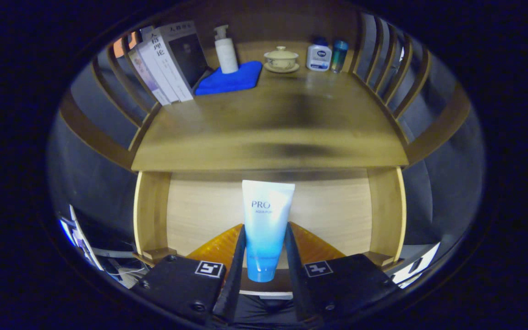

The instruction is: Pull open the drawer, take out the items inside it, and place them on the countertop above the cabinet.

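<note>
my gripper (pixel 266 256) clamped on tube (pixel 266 224) btw fingers, cap end down | drawer (pixel 154 215) open below, countertop (pixel 268 137) beyond | tube prob light, soft, slick plastic; hold mid-body, don't squeeze hard | next: set on top

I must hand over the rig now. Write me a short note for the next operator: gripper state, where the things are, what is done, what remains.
Gripper: shut on the blue-white tube, which is held upright between the fingers, cap end down.
Drawer: pulled open below the countertop. An orange item lies in it behind the fingers.
Done: drawer open, tube gripped.
Left: set the tube on the bare front part of the countertop, ahead of the blue cloth and lidded cup, then probably fetch the orange item.
</note>
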The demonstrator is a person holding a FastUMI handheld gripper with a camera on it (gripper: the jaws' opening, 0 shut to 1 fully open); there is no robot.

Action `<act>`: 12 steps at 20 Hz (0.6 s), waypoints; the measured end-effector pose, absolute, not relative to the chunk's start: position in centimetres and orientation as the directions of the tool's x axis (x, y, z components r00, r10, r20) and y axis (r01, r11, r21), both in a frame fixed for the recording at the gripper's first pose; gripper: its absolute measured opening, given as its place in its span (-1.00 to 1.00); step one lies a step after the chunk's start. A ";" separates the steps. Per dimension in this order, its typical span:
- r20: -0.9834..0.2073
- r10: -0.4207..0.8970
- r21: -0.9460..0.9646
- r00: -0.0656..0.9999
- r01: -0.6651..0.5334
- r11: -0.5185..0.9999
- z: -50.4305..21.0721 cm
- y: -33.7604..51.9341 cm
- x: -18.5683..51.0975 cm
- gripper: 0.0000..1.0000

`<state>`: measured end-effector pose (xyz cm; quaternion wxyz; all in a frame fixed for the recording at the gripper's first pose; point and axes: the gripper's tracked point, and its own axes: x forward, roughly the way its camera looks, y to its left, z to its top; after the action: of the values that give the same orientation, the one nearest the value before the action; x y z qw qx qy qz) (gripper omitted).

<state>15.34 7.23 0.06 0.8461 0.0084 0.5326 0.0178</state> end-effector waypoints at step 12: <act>-0.886 0.017 0.022 0.463 0.004 1.000 3.8 7.9 26.8 0.01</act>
<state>26.75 7.90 3.82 0.8551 0.0103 0.5184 0.0037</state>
